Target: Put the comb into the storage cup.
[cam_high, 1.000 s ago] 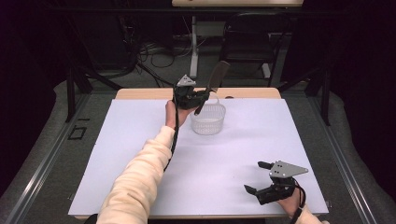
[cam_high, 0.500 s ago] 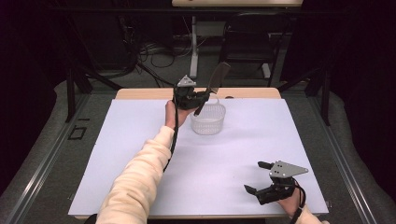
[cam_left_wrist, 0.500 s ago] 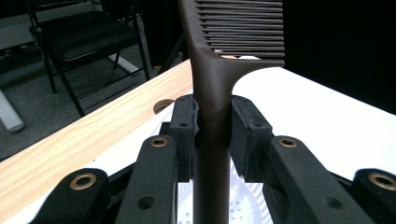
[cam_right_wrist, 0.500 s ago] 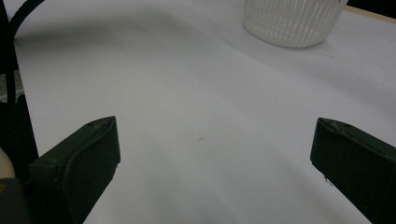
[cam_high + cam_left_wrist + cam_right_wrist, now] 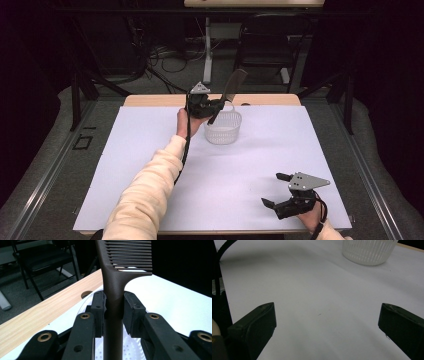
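The left claw (image 5: 212, 106), arm reaching across to the far side of the desk (image 5: 150, 150), is clamping a dark comb (image 5: 113, 290) upright over the white basket (image 5: 223, 127); the right claw (image 5: 280, 192) is resting near-right, jaws spread, grasping nothing.

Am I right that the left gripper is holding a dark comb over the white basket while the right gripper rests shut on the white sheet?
Not quite: the right gripper is open, its jaws standing wide apart with nothing between them, as the right gripper view shows. The rest holds: the left gripper holds the dark comb over the white basket, above the white sheet.
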The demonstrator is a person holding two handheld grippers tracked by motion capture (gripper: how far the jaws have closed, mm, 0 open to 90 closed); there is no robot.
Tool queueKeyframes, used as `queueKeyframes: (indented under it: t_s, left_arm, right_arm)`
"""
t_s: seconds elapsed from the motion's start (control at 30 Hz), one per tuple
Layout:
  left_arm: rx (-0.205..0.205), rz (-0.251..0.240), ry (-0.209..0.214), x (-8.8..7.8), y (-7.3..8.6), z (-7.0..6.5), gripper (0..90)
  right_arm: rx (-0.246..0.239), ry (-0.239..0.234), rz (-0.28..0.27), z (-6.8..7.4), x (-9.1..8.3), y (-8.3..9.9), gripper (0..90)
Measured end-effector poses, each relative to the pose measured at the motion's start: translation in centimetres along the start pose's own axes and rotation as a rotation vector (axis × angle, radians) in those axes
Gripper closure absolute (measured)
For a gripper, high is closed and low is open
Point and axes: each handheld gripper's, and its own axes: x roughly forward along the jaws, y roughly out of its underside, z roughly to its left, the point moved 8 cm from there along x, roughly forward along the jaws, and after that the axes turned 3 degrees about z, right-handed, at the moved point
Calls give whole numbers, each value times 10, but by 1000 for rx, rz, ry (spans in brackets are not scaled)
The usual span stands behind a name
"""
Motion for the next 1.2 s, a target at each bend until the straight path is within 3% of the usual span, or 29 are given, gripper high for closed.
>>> queueKeyframes:
  t_s: [1.2]
  left_arm:
    - [14, 28, 29, 4, 9, -2, 724]
  right_arm:
    - [-3, -1, 0, 0, 0, 0, 12]
